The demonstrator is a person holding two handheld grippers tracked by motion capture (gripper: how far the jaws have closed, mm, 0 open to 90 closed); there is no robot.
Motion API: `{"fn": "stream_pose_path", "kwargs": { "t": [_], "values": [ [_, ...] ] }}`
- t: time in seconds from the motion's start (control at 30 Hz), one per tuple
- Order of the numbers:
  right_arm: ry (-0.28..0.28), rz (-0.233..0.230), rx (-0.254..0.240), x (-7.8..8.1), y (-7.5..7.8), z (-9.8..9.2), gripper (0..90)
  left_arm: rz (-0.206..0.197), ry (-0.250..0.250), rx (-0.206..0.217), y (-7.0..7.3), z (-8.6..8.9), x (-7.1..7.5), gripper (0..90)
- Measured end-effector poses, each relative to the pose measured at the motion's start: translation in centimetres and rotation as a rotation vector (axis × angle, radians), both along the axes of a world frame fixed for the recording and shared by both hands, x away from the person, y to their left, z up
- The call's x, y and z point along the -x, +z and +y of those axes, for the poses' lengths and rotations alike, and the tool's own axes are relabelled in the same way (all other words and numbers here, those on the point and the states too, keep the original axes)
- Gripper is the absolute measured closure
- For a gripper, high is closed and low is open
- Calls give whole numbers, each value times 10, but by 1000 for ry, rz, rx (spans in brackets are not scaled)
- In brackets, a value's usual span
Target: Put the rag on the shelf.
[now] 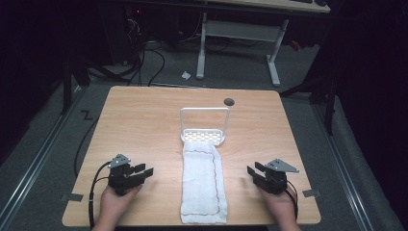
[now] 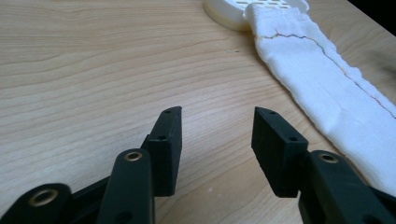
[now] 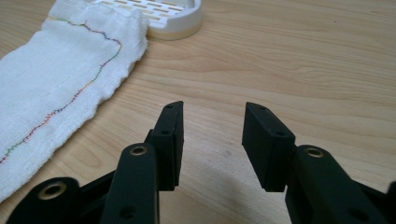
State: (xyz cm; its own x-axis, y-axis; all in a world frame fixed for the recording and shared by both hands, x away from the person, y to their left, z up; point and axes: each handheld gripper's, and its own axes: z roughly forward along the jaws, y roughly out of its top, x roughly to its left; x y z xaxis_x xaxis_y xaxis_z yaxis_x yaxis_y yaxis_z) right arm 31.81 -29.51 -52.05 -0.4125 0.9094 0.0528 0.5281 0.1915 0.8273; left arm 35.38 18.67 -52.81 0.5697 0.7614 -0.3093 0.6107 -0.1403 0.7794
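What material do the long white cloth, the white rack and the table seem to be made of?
Cloth: soft woven cotton, probably; matte, crinkled weave, with a multicoloured stitched line near its edge.
Rack: likely moulded plastic; smooth, slightly glossy slotted base. Its upright frame looks smooth too; plastic or coated metal, unclear.
Table: pale wood grain, maybe laminate; even satin surface.
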Motion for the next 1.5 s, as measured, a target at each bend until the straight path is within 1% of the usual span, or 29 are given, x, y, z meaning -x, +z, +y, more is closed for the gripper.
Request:
{"fn": "stream_pose_path", "kwargs": {
  "t": [0.03,0.07,0.1,0.13,0.17,0.23,0.27,0.3,0.33,0.37,0.4,0.43,0.47,0.5,0.53,0.57,0.6,0.63,0.73,0.8,0.87,0.93,0.97,1.0,1.07,1.2,1.23,1.37,1.5],
  "values": [
    [16,2,-7,0,0,2,646,-5,-9,6,1,-3,0,601],
    [16,2,-7,0,0,2,646,-5,-9,6,1,-3,0,644],
    [52,5,-11,-1,1,10,689,-6,-38,41,4,-10,0,663],
    [52,5,-11,-1,1,10,689,-6,-38,41,4,-10,0,683],
    [97,15,2,-3,2,24,750,-1,-62,43,6,-17,-1,705],
    [129,20,5,-5,5,36,809,-13,-121,-3,10,-42,1,765],
    [129,20,5,-5,5,36,809,-13,-121,-3,10,-42,1,834],
    [164,19,19,-10,7,49,883,-14,-183,-27,10,-59,1,900],
    [164,19,19,-10,7,49,883,-14,-183,-27,10,-59,1,900],
    [205,25,32,-16,7,62,900,-32,-226,-68,11,-78,1,900],
    [218,31,36,-19,7,67,900,-37,-249,-78,11,-89,1,900],
    [240,45,53,-23,5,76,900,-41,-253,-74,9,-96,0,900],
    [254,51,70,-26,3,82,900,-42,-260,-82,7,-103,-2,900],
    [254,51,70,-26,3,82,900,-42,-260,-82,7,-103,-2,900],
    [263,61,97,-32,-2,92,900,-34,-262,-86,5,-109,-4,899],
    [257,73,102,-34,-4,94,900,-22,-269,-108,0,-118,-5,899],
    [256,87,110,-36,-7,96,900,-12,-280,-120,-2,-120,-5,899],
    [257,96,111,-36,-9,96,900,1,-299,-152,-5,-123,-5,899],
    [259,101,111,-35,-11,96,900,-9,-302,-160,-6,-124,-2,899],
    [259,104,106,-30,-11,95,900,-1,-321,-169,-5,-124,3,898],
    [262,101,104,-27,-12,95,900,1,-326,-165,-5,-123,5,895],
    [283,93,125,-18,-11,95,900,11,-343,-156,-5,-121,12,889],
    [283,93,125,-18,-11,95,900,11,-343,-156,-5,-121,12,881],
    [302,93,142,-10,-10,95,896,19,-362,-152,-5,-120,16,875],
    [314,89,154,-4,-10,94,895,23,-367,-150,-5,-119,18,871],
    [323,98,135,4,-11,91,892,34,-399,-146,-5,-120,28,869],
    [323,98,135,4,-11,91,892,34,-399,-146,-5,-120,28,869],
    [328,98,128,15,-11,87,880,28,-429,-147,-5,-121,38,864],
    [333,90,144,24,-11,88,865,31,-449,-157,-4,-121,42,855]
  ]
}}
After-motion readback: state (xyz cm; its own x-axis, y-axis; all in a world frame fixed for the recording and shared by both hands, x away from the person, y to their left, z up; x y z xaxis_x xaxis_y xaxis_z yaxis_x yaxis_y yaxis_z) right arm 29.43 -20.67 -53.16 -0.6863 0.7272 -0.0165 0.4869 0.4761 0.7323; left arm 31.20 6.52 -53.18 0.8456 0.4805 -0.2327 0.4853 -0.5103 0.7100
